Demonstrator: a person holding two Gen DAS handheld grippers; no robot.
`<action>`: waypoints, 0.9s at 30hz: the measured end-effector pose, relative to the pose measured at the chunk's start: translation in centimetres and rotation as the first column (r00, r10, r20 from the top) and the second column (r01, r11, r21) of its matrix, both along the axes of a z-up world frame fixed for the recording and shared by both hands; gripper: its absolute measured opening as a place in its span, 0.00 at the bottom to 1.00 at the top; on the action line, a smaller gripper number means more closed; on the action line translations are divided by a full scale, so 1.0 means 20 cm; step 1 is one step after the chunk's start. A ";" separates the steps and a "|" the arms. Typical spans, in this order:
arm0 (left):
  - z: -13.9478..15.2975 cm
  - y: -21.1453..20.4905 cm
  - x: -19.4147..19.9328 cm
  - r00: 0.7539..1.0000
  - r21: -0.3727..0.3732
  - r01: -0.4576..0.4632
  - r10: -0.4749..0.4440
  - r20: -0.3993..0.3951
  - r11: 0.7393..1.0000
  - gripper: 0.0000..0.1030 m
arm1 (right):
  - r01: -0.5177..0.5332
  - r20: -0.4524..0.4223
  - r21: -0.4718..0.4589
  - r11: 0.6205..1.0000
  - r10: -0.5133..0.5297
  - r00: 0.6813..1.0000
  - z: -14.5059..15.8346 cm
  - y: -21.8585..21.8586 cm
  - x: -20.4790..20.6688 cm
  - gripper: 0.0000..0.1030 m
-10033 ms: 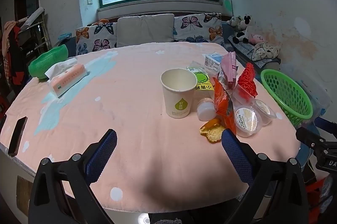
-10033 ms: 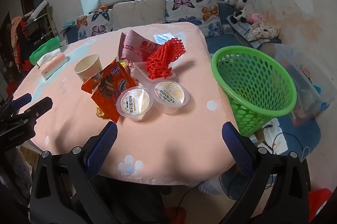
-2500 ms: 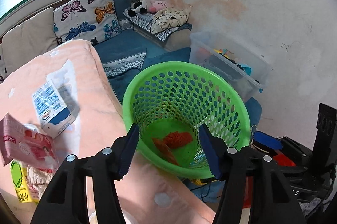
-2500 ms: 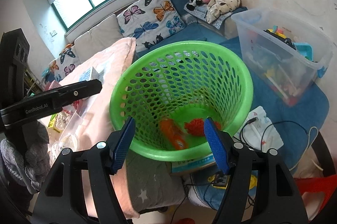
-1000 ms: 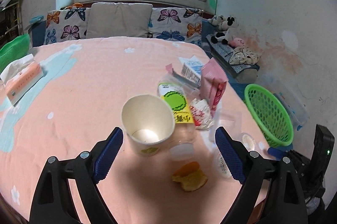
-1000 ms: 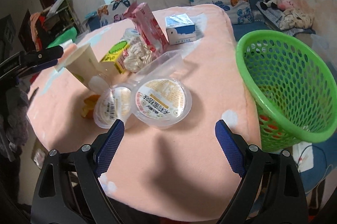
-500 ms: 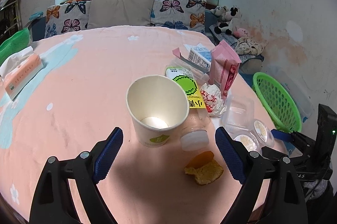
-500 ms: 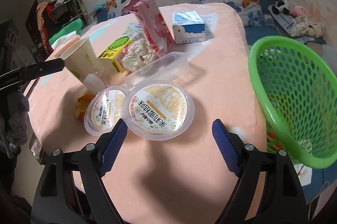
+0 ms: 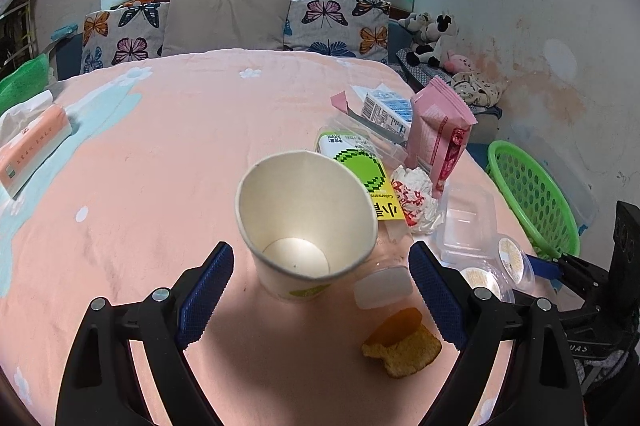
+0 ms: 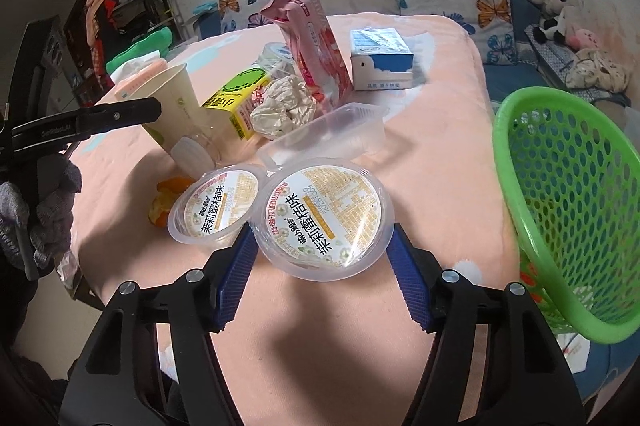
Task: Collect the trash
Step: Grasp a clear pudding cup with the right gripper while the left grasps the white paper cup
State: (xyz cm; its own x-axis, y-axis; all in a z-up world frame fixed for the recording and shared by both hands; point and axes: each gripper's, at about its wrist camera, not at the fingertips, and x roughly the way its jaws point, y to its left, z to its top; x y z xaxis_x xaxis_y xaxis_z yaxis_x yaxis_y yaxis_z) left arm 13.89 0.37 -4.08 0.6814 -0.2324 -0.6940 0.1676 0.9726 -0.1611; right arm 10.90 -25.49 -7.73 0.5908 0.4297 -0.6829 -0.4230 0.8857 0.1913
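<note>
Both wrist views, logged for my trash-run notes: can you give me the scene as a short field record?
left gripper: open, jaws either side of the white paper cup, not closed on it
right gripper: open, jaws flanking the nearer round clear plastic jelly cup
second jelly cup: beside the first one
green mesh plastic basket: beyond the table edge, orange-red scraps visible through its wall
surface: pink tablecloth

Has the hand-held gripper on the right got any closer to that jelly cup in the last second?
Yes. The right hand-held gripper has advanced toward the window; its fingers now flank the nearer jelly cup, which lay well ahead earlier.
</note>
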 end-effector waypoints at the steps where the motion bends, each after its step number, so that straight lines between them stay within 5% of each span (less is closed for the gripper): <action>1: 0.00 0.00 0.01 1.000 -0.001 0.002 -0.002 0.006 1.000 0.84 | 0.003 0.001 0.002 1.000 -0.003 1.000 0.00 -0.01 0.00 0.64; 10: -0.04 0.01 0.08 0.999 -0.003 -0.028 0.028 0.017 1.000 0.83 | 0.067 -0.004 0.023 0.997 -0.067 0.998 0.03 -0.08 -0.04 0.57; 15: -0.04 0.01 0.09 0.999 -0.002 -0.029 0.029 0.016 1.000 0.63 | 0.086 -0.010 0.027 0.996 -0.086 0.996 0.04 -0.10 -0.05 0.57; 27: 0.09 0.03 0.02 0.998 -0.031 -0.017 0.019 0.065 0.999 0.56 | 0.119 0.017 0.048 0.992 -0.120 0.993 0.08 -0.13 -0.10 0.57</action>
